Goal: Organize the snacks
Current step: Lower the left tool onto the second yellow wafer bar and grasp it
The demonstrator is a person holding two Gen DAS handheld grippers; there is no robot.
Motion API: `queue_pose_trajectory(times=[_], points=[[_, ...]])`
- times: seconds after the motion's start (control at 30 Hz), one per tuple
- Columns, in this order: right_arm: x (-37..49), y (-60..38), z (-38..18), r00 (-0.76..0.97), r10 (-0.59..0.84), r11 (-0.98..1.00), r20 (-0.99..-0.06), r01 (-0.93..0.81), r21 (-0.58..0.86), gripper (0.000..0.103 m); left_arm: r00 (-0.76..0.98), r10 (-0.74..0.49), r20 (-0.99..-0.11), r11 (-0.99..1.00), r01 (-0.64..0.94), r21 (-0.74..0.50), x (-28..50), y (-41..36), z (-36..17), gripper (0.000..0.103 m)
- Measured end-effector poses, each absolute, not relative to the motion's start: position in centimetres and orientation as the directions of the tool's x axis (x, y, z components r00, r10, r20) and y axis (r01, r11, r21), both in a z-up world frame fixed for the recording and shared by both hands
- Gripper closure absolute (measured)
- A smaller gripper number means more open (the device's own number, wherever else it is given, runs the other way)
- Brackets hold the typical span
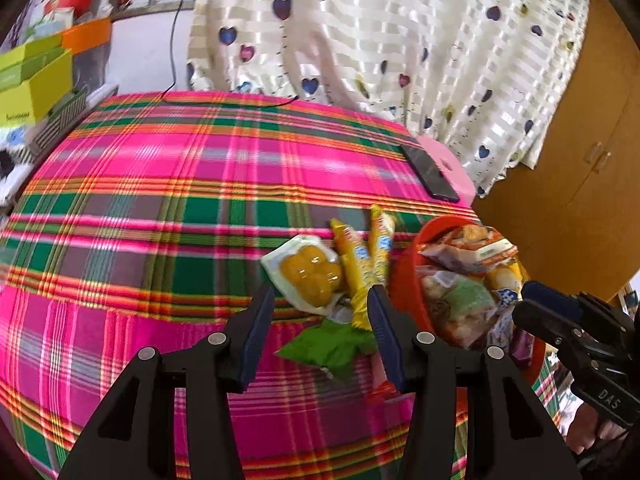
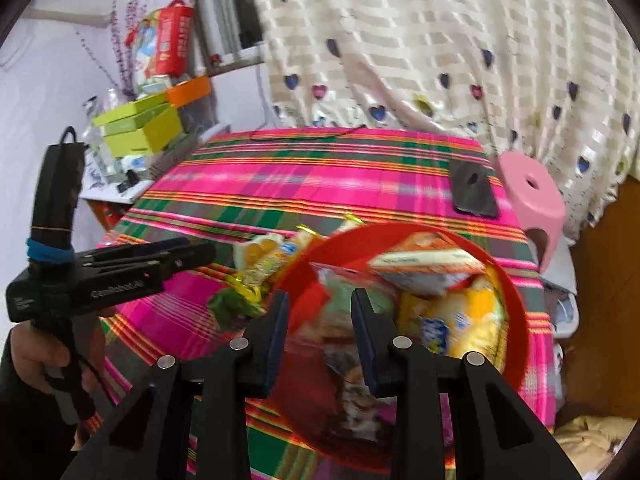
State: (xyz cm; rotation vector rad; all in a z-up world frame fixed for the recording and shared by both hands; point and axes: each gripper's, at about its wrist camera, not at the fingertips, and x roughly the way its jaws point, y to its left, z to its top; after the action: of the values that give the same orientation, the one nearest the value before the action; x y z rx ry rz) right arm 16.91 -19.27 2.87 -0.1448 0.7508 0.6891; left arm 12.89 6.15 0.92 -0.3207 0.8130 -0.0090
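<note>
Left wrist view: a table draped in a pink, green and orange plaid cloth (image 1: 160, 184) was seen. The left gripper (image 1: 320, 300) was held released, nothing between its jaws, above loose snacks: ahead of it a clear packet of yellow cakes (image 1: 308, 276) and two yellow wafer sticks (image 1: 362, 256), beneath it a green packet (image 1: 328, 346). To its right a red bowl (image 1: 404, 268) was already piled with packets, evidently the collecting place. Over that bowl, in the right wrist view, the right gripper (image 2: 320, 312) was held slightly parted, gripping nothing, a clear packet (image 2: 348, 360) lying beneath, probably just dropped.
</note>
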Motion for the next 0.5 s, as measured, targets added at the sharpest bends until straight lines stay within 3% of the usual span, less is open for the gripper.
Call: queue_pose_trajectory(times=[0.23,0.37,0.5], points=[[17.0,-18.3,2.5,0.509,0.537,0.766,-0.673,-0.629,0.135,0.074,0.668,-0.164,-0.726,0.957,-0.072,-0.282,15.2,5.0,0.1,0.053],[17.2,-19.2,2.8,0.521,0.534,0.776,-0.666,-0.616,0.140,0.074,0.630,-0.163,-0.759,0.975,-0.012,-0.220,18.0,2.7,-0.9,0.053],[17.5,-20.4,2.9,0.531,0.533,0.783,-0.659,-0.604,0.147,0.074,0.572,-0.132,-0.809,0.988,0.015,-0.151,19.5,1.2,-2.7,0.074]])
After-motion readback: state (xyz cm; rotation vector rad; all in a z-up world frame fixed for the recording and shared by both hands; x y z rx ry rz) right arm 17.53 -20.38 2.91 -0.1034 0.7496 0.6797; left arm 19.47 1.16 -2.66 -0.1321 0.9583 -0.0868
